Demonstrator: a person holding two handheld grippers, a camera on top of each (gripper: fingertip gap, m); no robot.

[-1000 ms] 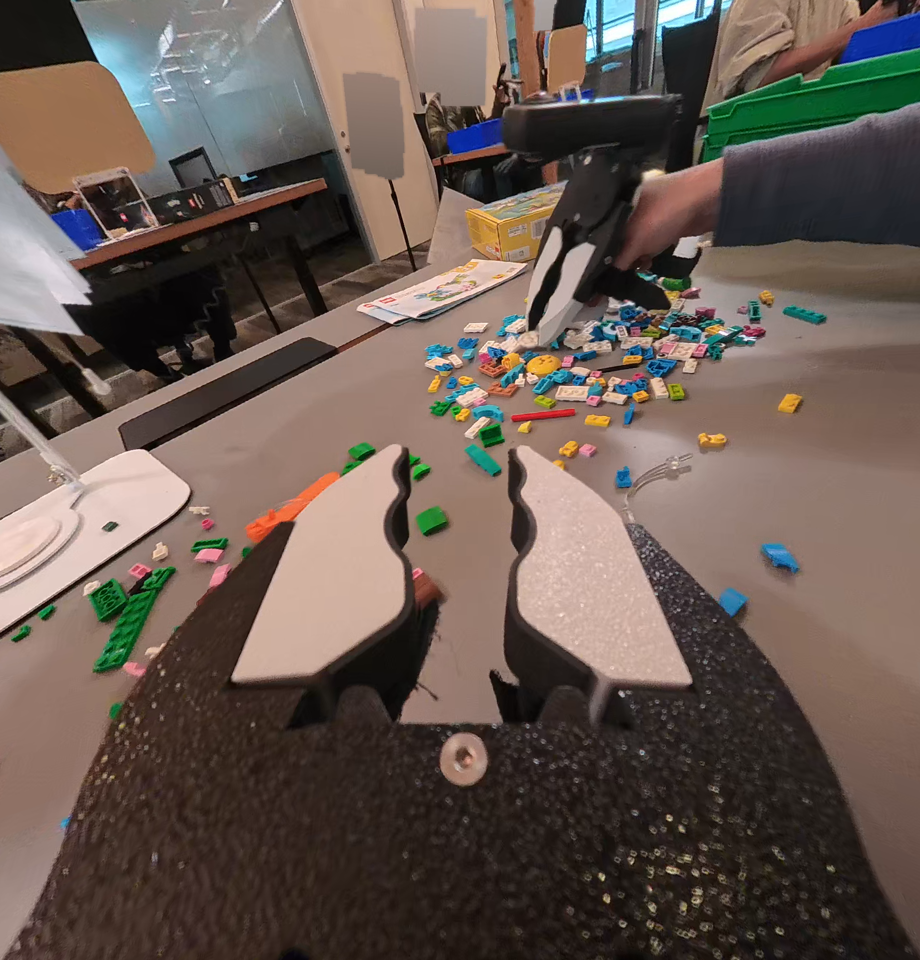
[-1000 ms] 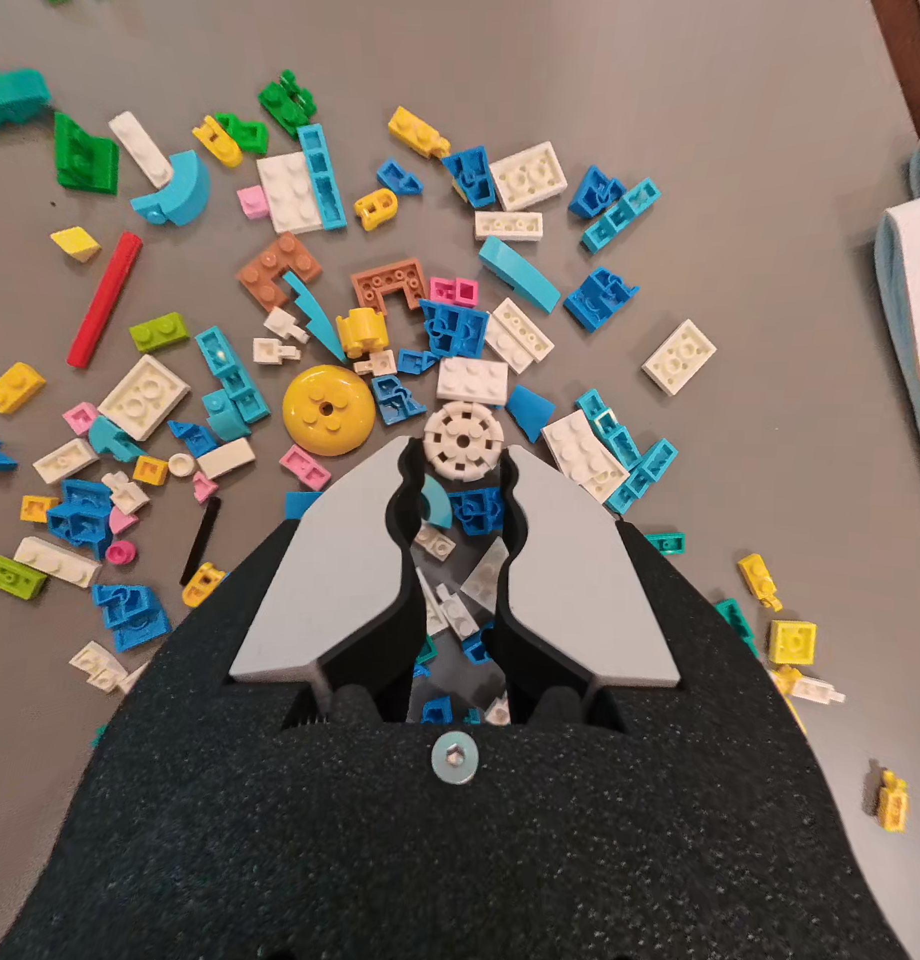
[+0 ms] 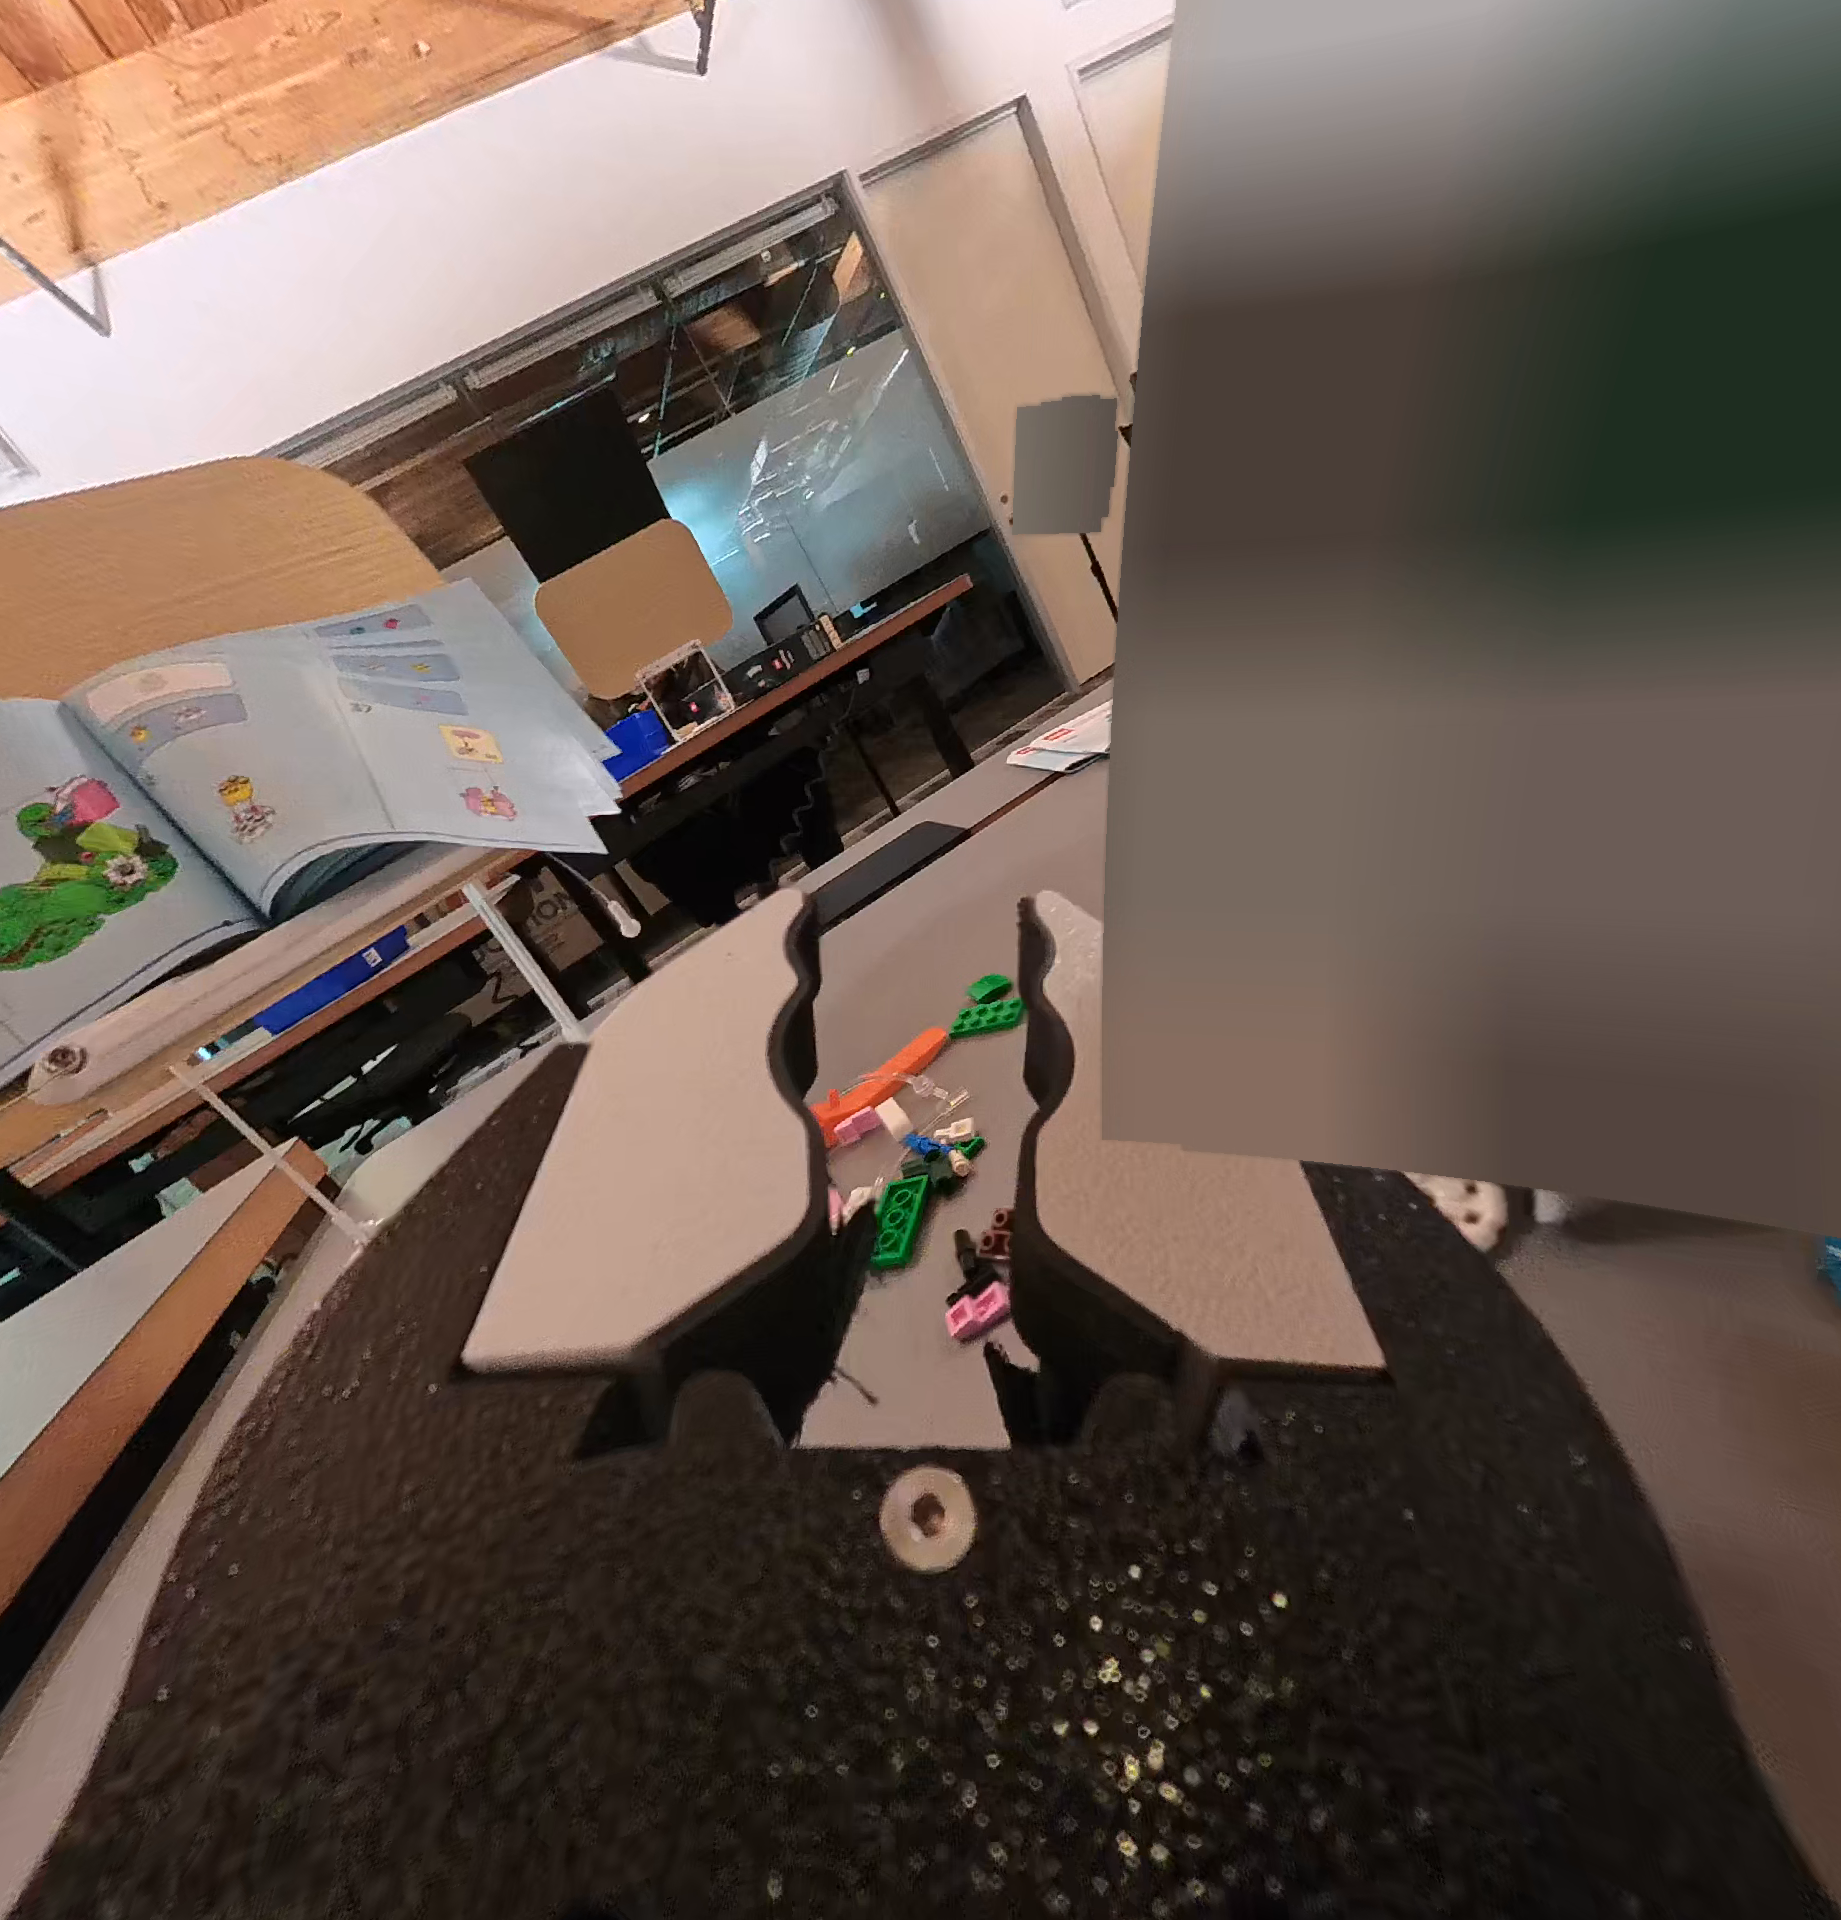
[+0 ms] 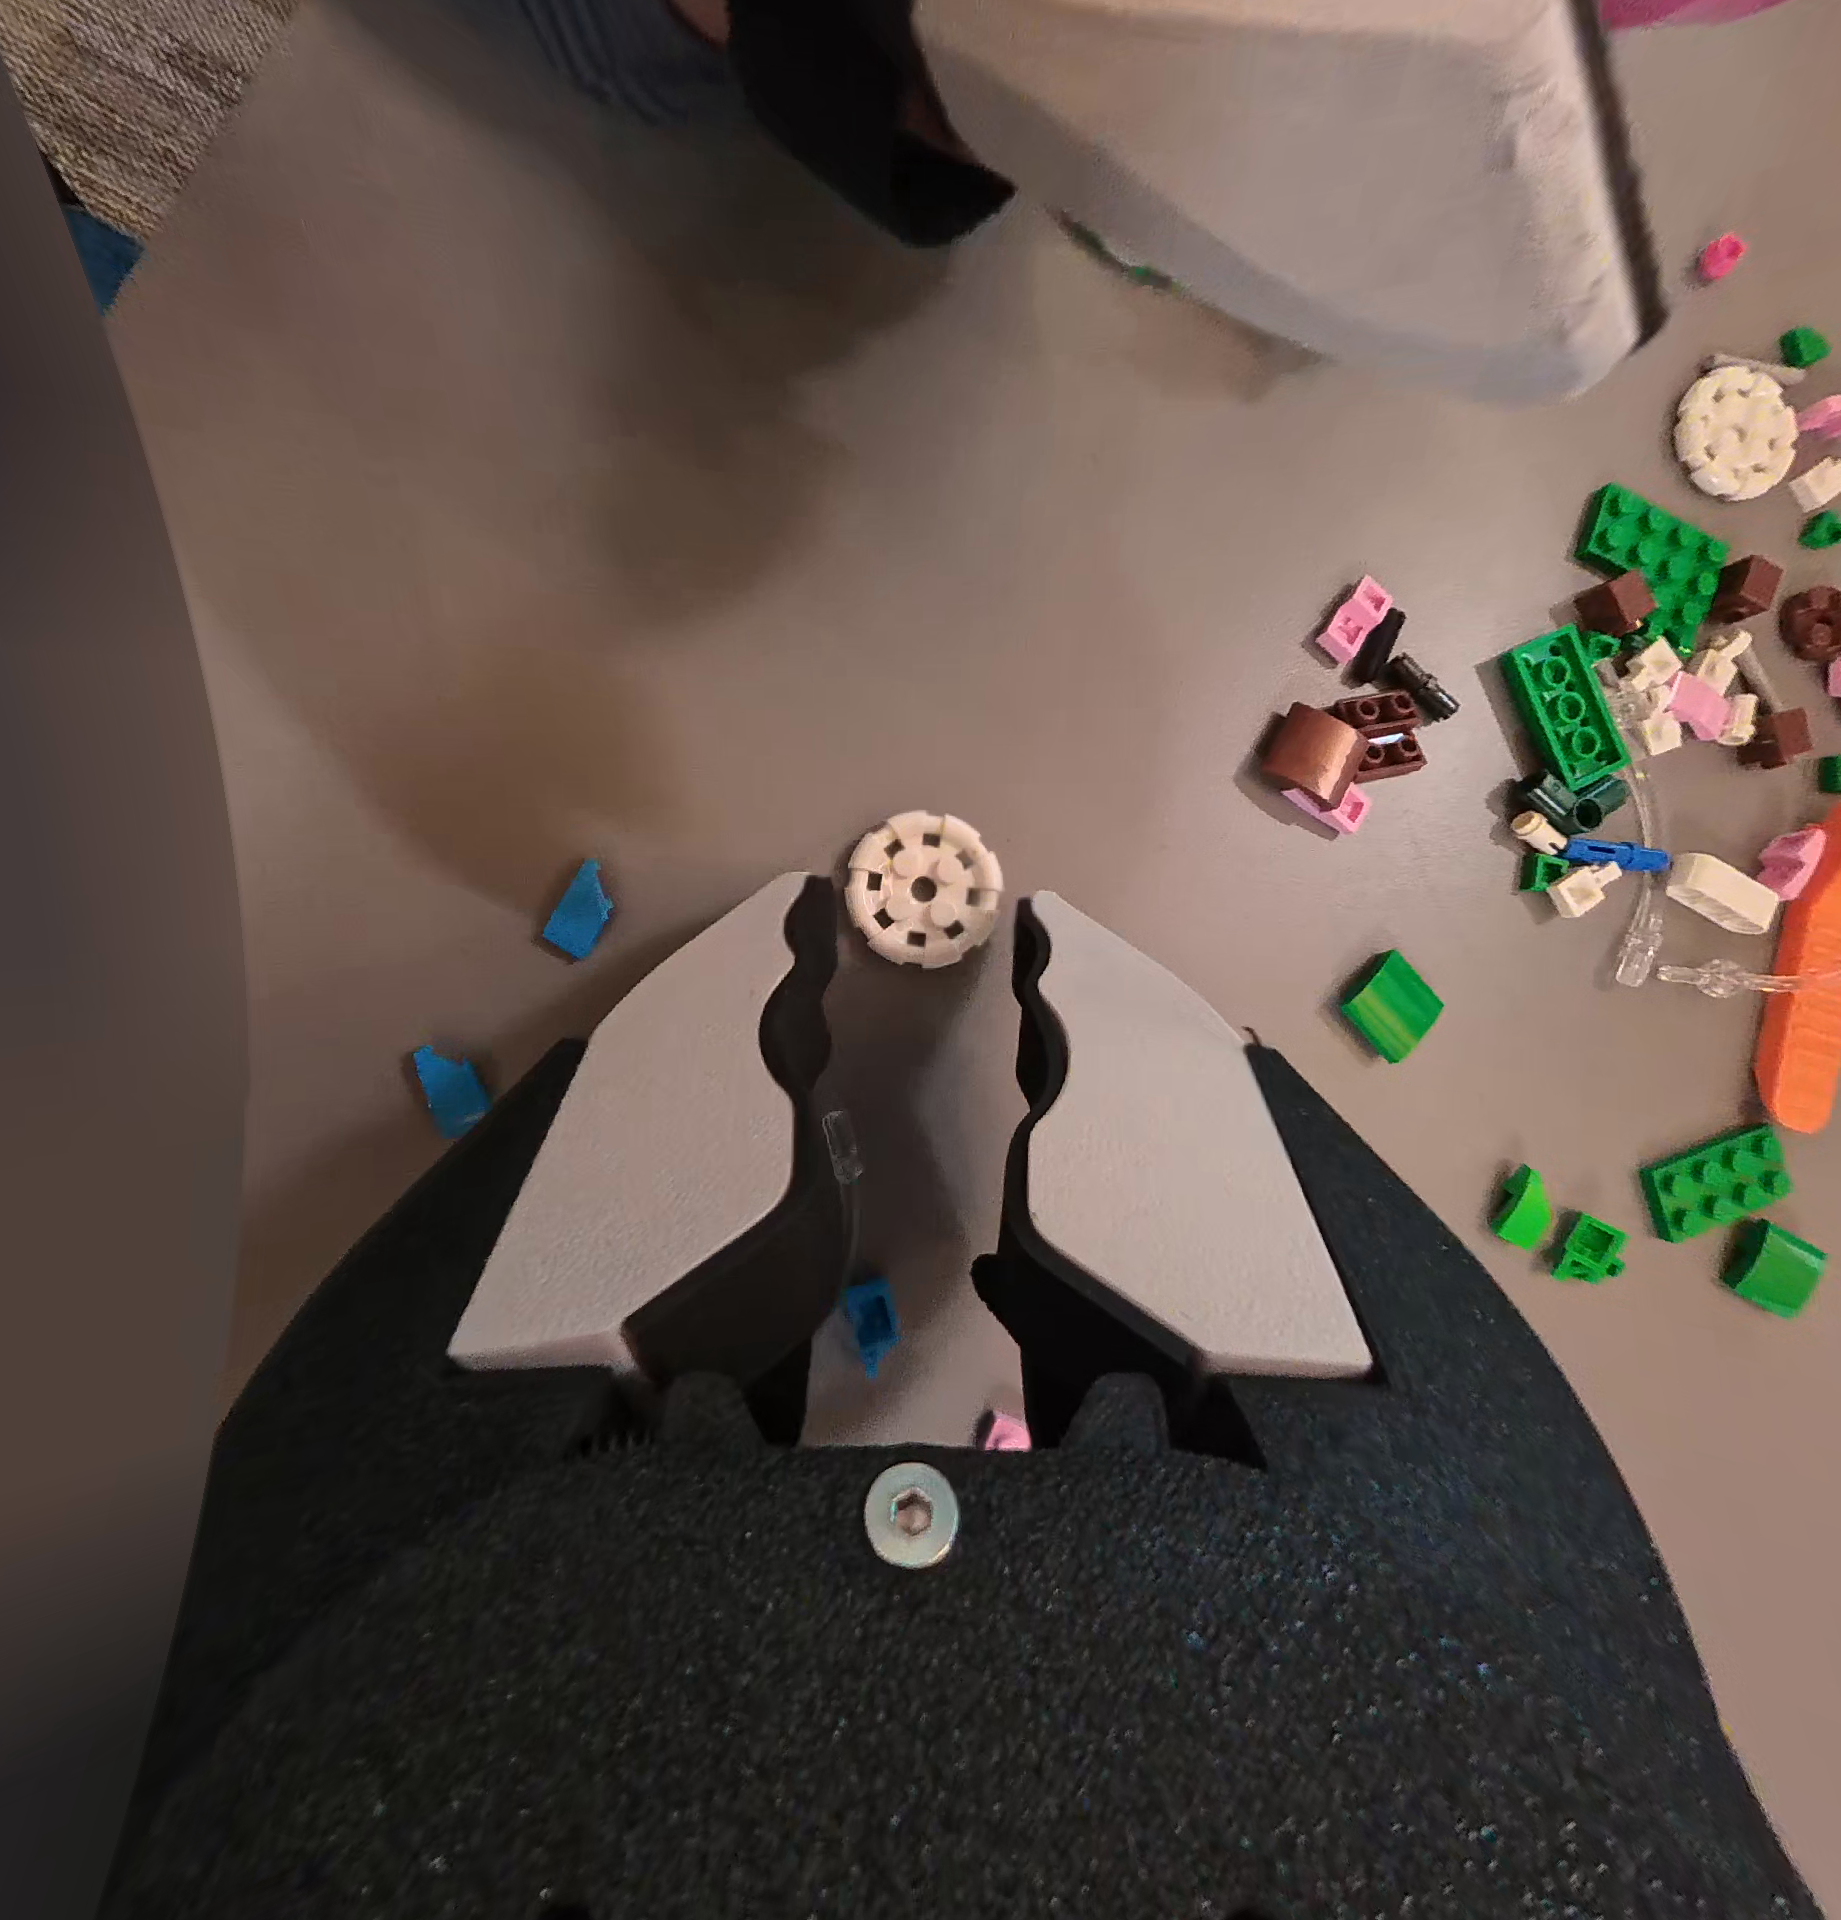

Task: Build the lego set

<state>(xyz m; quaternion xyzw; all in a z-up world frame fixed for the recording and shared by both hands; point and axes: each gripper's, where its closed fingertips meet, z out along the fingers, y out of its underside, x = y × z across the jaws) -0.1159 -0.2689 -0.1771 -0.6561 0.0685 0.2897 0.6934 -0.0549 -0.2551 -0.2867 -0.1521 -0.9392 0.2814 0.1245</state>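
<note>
Looking down our right gripper (image 4: 918,904), we see the big change: a second ago it pinched the white round piece (image 4: 923,902) over the big heap of mixed bricks. Now that heap is gone from sight. The piece sits on the gray table (image 4: 583,571) right at the fingertips, and the jaws stand wider than it. We think it has been let go, but the left tip is so close that we cannot be sure it is clear.

So the piece has come over to the small pile (image 4: 1674,727), just off to the right. We think this is where we build, and the next job is finding what it clicks onto.

Our left gripper (image 3: 916,920) has swung too. It is spread open with nothing in it, above the same small pile, and now the open booklet (image 3: 272,748) shows.

Counting in the right wrist view:
- two white round pieces, the other one (image 4: 1731,434) far right
- one orange tool (image 4: 1820,987)
- three green studded plates
- three loose blue bits by our right gripper
</note>
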